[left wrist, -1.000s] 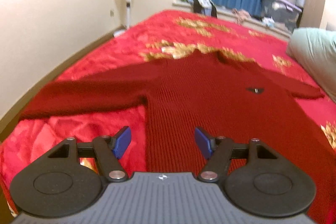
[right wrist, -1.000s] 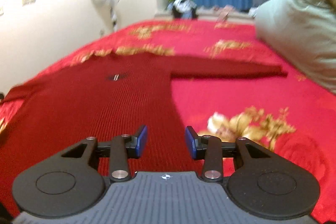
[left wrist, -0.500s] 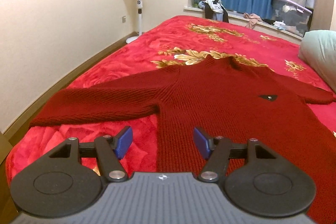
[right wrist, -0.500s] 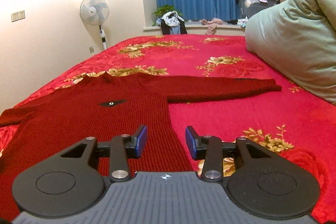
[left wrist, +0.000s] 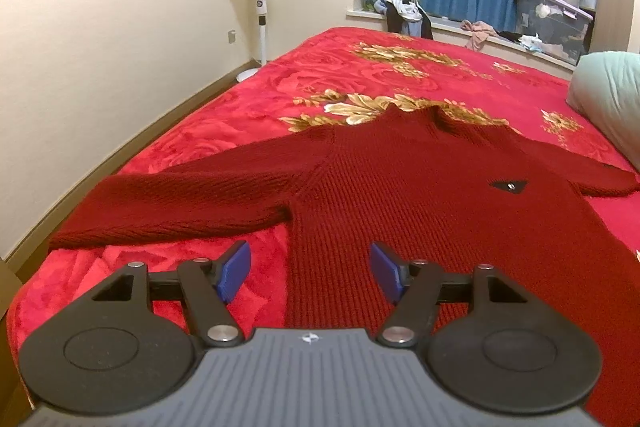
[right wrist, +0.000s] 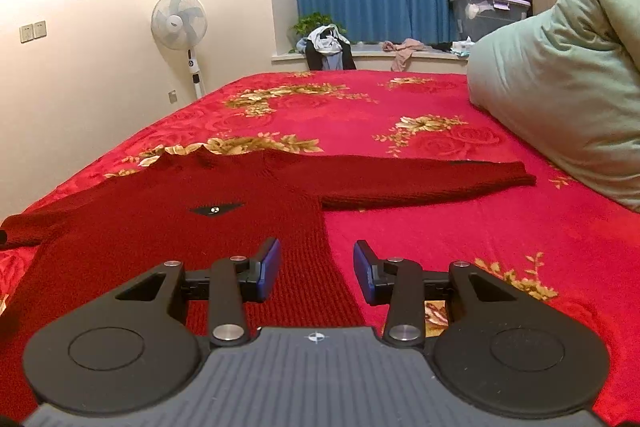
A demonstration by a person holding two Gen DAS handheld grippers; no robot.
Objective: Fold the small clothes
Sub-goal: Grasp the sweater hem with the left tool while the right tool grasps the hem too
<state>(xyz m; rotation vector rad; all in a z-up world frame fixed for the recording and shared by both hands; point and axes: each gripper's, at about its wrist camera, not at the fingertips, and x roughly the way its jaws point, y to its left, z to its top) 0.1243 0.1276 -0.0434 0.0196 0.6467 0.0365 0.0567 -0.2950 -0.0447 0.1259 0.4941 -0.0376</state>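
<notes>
Red knit sweater (left wrist: 420, 203) lies flat, front up, across the middle of both frames on the red floral bedspread (left wrist: 360, 67), sleeves out to either side. Left gripper (left wrist: 310, 273) at bottom centre: jaws spread, empty, above the sweater's left side edge. Right gripper (right wrist: 316, 271): jaws apart, empty, over the right side edge.

Risks: thick knit may slip from a shallow pinch; a pinch could catch the bedspread too; uneven lift would skew the fold; the right sleeve (right wrist: 432, 179) lies near the green pillow (right wrist: 560, 87).
</notes>
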